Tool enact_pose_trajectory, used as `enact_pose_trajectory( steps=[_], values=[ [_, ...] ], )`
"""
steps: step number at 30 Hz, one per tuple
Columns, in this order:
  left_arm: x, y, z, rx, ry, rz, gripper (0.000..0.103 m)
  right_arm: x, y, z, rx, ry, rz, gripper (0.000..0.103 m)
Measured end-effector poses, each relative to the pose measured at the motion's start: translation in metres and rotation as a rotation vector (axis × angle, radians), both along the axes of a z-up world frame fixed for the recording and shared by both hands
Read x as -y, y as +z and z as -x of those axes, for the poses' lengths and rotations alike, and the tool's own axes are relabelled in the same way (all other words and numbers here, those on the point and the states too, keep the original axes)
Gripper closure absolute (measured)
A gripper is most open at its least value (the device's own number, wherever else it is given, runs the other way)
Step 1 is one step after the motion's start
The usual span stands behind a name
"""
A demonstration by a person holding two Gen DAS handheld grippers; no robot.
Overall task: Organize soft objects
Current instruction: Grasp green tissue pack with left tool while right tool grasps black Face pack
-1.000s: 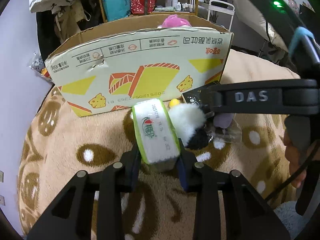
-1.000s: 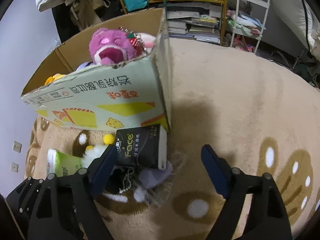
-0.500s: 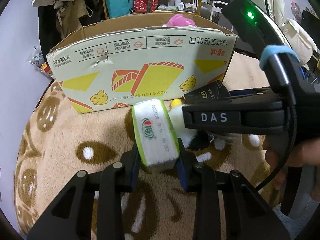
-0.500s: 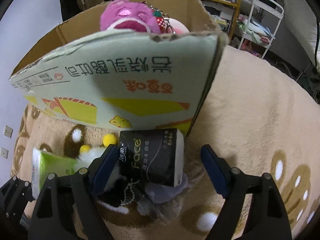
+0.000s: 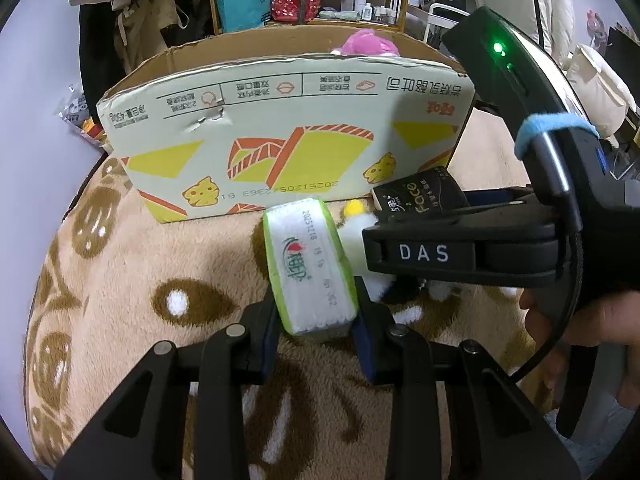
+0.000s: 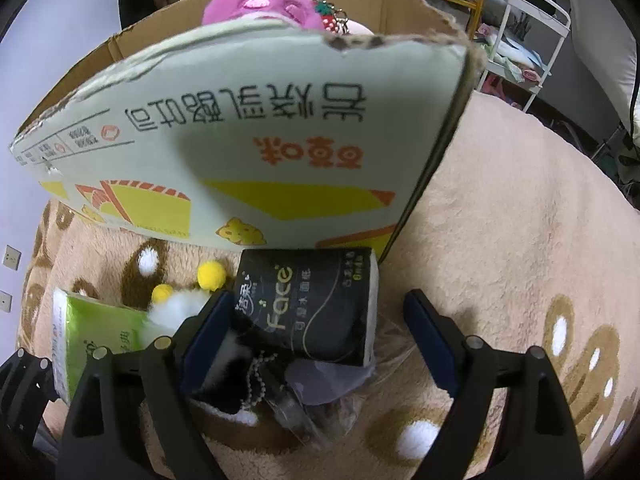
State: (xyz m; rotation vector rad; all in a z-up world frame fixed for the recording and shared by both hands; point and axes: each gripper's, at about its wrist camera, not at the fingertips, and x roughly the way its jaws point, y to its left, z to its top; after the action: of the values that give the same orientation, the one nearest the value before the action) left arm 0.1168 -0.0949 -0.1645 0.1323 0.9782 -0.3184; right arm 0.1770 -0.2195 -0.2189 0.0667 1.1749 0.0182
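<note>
With a pink plush (image 6: 264,4) already in the cardboard box (image 5: 288,132) ahead, the left gripper (image 5: 316,320) pinches the green tissue pack (image 5: 310,272) while the right gripper (image 6: 316,340), jaws spread, straddles the black tissue pack (image 6: 316,304), both unboxed.

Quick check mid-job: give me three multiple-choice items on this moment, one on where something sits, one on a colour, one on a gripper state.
1. Where is the black "Face" tissue pack?
A. Inside the box
B. On the blanket against the printed cardboard box
C. On a shelf

2. What colour is the plush toy in the box?
A. Pink
B. Blue
C. Grey

3. How is the left hand-held gripper?
A. Open, empty
B. Out of view
C. Shut on the green-and-white tissue pack

Answers: B, its end meets the box's front corner; A, the pink head shows above the rim; C, both fingers press the pack's sides.
</note>
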Motion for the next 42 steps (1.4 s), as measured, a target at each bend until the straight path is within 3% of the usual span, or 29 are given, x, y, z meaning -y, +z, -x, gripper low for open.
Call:
enact_pose_trajectory(
  steps=[5, 7, 9, 22, 28, 37, 42],
  values=[
    [-0.003, 0.002, -0.002, -0.01, 0.017, 0.014, 0.073, -0.004, -0.001, 0.001, -0.007, -0.03, -0.014, 0.012],
    [-0.006, 0.004, -0.002, -0.014, 0.025, 0.021, 0.073, 0.001, 0.001, 0.003, -0.014, -0.036, -0.022, 0.02],
    [-0.008, 0.007, -0.003, -0.01, 0.034, 0.028, 0.073, 0.009, 0.003, 0.003, -0.015, -0.043, -0.019, 0.034],
    [-0.017, 0.019, 0.0, 0.05, 0.075, -0.044, 0.073, 0.048, 0.009, 0.013, -0.021, -0.099, -0.121, 0.035],
    [-0.022, 0.022, 0.0, 0.059, 0.09, -0.059, 0.073, 0.047, 0.014, 0.02, -0.002, -0.088, -0.102, 0.038],
    [-0.031, 0.038, 0.004, 0.109, 0.116, -0.063, 0.073, 0.046, 0.052, 0.035, 0.132, -0.07, -0.178, 0.039],
    [-0.038, 0.062, 0.008, 0.178, 0.141, -0.06, 0.073, 0.045, 0.077, 0.046, 0.213, -0.069, -0.192, 0.039]
  ],
)
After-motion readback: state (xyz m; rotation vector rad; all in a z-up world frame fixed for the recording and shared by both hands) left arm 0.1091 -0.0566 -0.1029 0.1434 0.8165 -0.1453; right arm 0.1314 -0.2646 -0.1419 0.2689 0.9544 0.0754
